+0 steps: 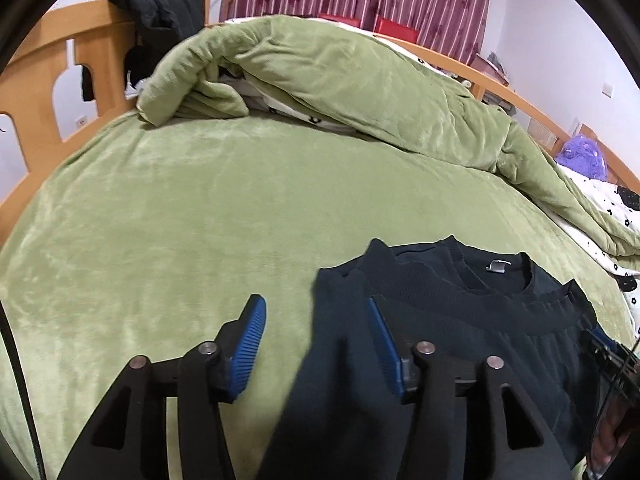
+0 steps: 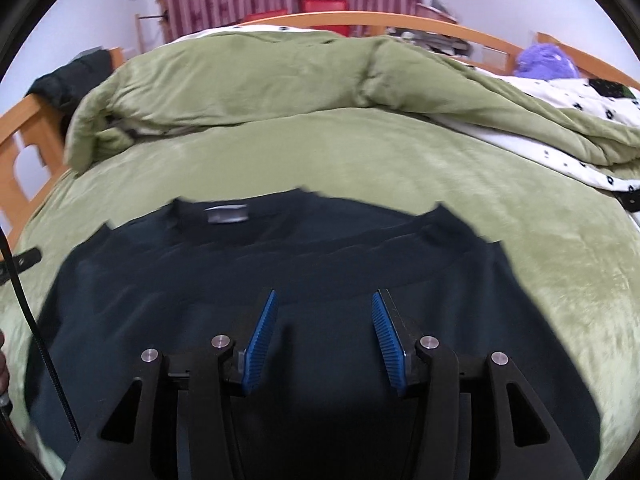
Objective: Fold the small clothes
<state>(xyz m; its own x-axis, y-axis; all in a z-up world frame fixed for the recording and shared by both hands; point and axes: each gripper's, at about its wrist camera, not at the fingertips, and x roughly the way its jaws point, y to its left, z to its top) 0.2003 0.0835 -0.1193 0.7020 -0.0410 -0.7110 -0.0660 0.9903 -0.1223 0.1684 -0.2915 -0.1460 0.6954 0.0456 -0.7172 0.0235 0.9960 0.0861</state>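
Pads (image 1: 250, 344) of the left gripper (image 1: 316, 344) stand apart over the shirt's (image 1: 460, 340) left edge with nothing pinched, and the right gripper (image 2: 324, 340) hangs spread and empty above the shirt's middle. The dark shirt lies on the green blanket (image 1: 200, 208), folded so a ribbed hem sits just below the collar (image 1: 496, 276). To finish neatly, I would grip both side edges evenly and keep the layers flat; beyond lies the heaped duvet (image 2: 280, 76).

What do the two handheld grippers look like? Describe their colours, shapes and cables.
Both look alike. The left gripper and the right gripper each have two matte black linkage arms with silver round pivot pins, ending in fingers faced with blue ribbed pads. A black cable runs along the left edge of the right wrist view.
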